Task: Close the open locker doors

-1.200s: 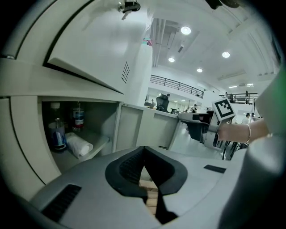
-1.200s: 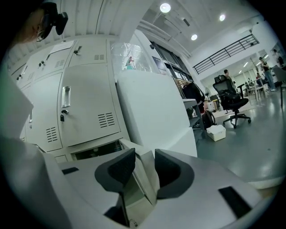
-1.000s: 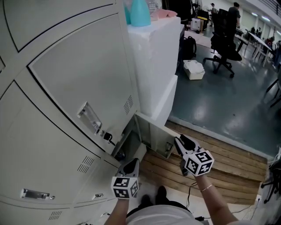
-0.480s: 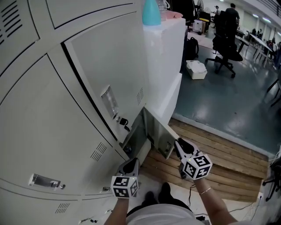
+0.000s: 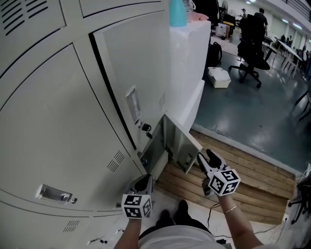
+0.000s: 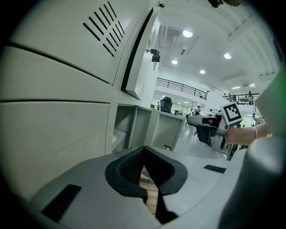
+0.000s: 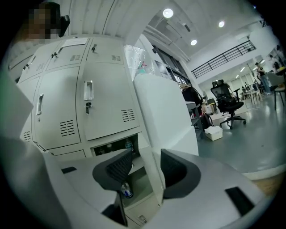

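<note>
The grey lockers (image 5: 58, 121) fill the left of the head view. The bottom locker door (image 5: 179, 144) stands wide open, swung out over the wooden boards. My right gripper (image 5: 204, 156) is just right of that door's free edge. In the right gripper view its jaws (image 7: 145, 166) are opening; the door's edge (image 7: 151, 181) shows between them and the pads do not press on it. The door above (image 5: 138, 73) hangs slightly ajar, with a key (image 5: 146, 128) in its lock. My left gripper (image 5: 144, 182) is low by the locker front, shut with nothing in it (image 6: 144, 154).
A can (image 7: 126, 190) stands inside the open compartment. White foam blocks (image 5: 187, 63) with a teal bottle (image 5: 177, 12) on top stand beside the lockers. Wooden boards (image 5: 243, 170) lie underfoot. An office chair (image 5: 250, 53) and a white box (image 5: 218, 77) are farther off.
The head view has swung, so the lockers stand more upright in it. Both grippers keep nearly the same places. The bottom door is still open.
</note>
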{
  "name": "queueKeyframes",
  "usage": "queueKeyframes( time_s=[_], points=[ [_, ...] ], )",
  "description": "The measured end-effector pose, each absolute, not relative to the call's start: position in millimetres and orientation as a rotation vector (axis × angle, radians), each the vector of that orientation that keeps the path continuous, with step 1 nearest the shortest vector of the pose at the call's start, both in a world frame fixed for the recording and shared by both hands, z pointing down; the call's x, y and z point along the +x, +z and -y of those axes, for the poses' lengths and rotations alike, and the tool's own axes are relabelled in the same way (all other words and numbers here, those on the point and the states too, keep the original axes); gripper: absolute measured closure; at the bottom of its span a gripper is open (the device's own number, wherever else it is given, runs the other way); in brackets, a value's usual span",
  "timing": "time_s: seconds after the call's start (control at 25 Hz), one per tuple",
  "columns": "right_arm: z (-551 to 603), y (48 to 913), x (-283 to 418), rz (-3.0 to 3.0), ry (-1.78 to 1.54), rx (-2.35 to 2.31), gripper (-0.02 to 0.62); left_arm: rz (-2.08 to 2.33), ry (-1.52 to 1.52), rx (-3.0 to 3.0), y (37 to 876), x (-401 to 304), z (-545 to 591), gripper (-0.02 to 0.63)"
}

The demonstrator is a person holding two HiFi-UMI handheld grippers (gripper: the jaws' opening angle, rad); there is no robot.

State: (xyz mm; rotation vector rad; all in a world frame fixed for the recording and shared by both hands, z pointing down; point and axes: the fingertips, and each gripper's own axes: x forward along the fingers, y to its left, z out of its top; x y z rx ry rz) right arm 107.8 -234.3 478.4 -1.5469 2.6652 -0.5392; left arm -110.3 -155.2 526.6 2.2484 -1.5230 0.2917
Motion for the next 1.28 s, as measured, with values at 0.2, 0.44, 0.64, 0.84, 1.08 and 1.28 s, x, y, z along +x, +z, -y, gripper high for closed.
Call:
queueKeyframes(
  time_s=[0.2,0.44,0.64,0.84,1.08,1.28],
  points=[
    [245.9,473.9,102.7,-2.774,-0.499,-1.456,0.407,1.511,0.295,2.253,528.7,-106.3,157.0,0.586],
    [248.2,473.4,91.9,-2.834,-0.477,-1.413,0.443,1.503,0.289,2.268,525.5,-97.9,166.1,0.586],
    [241.7,473.6,85.4,-2.865,-0.465,-1.397,0.483,1.506,0.29,2.265,526.0,-95.5,170.3,0.586],
    [231.2,472.1,66.7,-2.934,-0.428,-1.329,0.494,1.523,0.285,2.246,526.9,-97.7,169.8,0.586],
    [221.3,471.4,41.3,-2.986,-0.422,-1.247,0.494,1.569,0.278,2.206,528.1,-110.9,164.2,0.586],
    [215.2,472.0,18.2,-3.048,-0.388,-1.181,0.489,1.624,0.266,2.157,528.6,-124.5,157.7,0.586]
  ],
)
